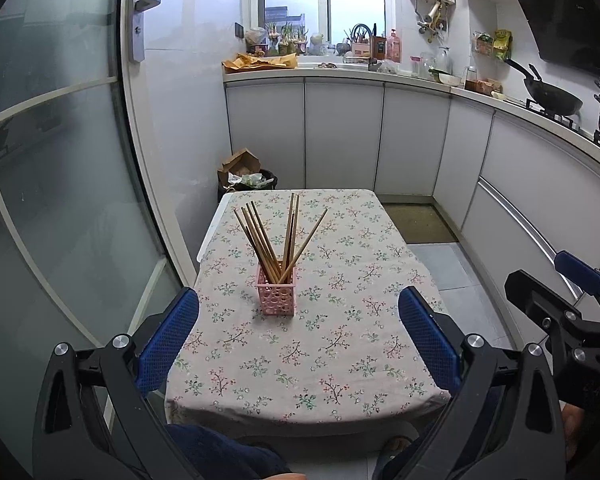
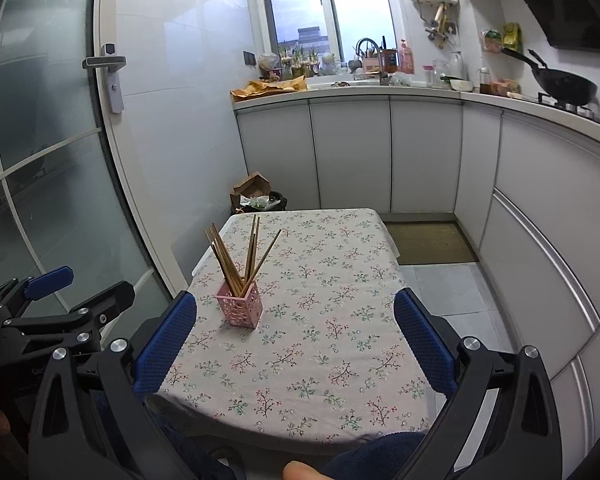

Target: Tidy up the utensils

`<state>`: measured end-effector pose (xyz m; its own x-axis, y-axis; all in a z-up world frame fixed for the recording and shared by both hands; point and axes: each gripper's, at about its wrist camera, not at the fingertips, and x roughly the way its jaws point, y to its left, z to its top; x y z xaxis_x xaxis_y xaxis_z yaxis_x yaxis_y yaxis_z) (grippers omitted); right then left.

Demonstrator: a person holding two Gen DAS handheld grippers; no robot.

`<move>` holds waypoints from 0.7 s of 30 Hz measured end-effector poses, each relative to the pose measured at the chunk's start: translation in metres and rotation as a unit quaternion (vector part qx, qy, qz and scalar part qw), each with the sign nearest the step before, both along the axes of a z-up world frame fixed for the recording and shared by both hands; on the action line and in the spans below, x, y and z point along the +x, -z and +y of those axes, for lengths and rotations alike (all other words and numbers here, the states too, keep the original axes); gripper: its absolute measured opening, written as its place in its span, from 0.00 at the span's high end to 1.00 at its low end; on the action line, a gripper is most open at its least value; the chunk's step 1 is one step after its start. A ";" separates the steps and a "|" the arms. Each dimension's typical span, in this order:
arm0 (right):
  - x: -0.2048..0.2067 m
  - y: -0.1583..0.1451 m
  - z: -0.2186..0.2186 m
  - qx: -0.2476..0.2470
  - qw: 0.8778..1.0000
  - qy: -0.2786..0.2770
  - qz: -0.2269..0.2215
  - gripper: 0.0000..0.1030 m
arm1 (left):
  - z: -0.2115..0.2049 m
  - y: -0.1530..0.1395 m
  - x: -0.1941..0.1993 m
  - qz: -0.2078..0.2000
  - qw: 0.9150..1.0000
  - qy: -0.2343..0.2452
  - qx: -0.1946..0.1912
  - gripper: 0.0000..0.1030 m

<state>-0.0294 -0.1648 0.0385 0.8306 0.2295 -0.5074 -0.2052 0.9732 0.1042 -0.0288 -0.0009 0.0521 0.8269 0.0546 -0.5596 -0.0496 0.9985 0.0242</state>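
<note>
Chopsticks [image 1: 276, 236] stand fanned in a pink holder [image 1: 276, 293] on the floral tablecloth [image 1: 340, 344], ahead of both tongs. Left gripper [image 1: 299, 336] and right gripper [image 2: 295, 340] hover above the near edge, each spread wide with nothing between its blue pads.

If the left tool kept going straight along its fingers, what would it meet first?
Most likely the pink holder with the chopsticks, which sits centred between the open left tool's fingers. Nothing but bare tablecloth lies before it, though depth is hard to judge.
</note>
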 end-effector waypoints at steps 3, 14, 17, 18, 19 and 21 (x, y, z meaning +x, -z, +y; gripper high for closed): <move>-0.002 -0.002 -0.001 -0.003 1.000 -0.001 -0.003 0.07 | -0.002 -0.002 -0.001 -0.002 1.000 0.002 0.004 0.07; -0.004 -0.005 0.001 -0.011 1.000 -0.002 -0.007 0.07 | -0.004 -0.004 -0.001 -0.005 1.000 0.004 0.006 0.07; -0.004 -0.005 0.001 -0.010 1.000 -0.002 -0.006 0.07 | -0.005 -0.004 -0.001 -0.005 1.000 0.004 0.005 0.07; -0.004 -0.005 0.001 -0.010 1.000 -0.003 -0.006 0.07 | -0.005 -0.004 -0.002 -0.005 1.000 0.003 0.005 0.07; -0.004 -0.005 0.001 -0.011 1.000 -0.004 -0.006 0.07 | -0.005 -0.004 -0.002 -0.005 1.000 0.003 0.005 0.07; -0.004 -0.005 0.002 -0.012 1.000 -0.004 -0.006 0.07 | -0.004 -0.004 -0.002 -0.004 1.000 0.006 0.004 0.07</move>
<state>-0.0330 -0.1626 0.0436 0.8347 0.2242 -0.5029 -0.2145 0.9736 0.0781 -0.0304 -0.0050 0.0562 0.8319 0.0497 -0.5528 -0.0387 0.9988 0.0316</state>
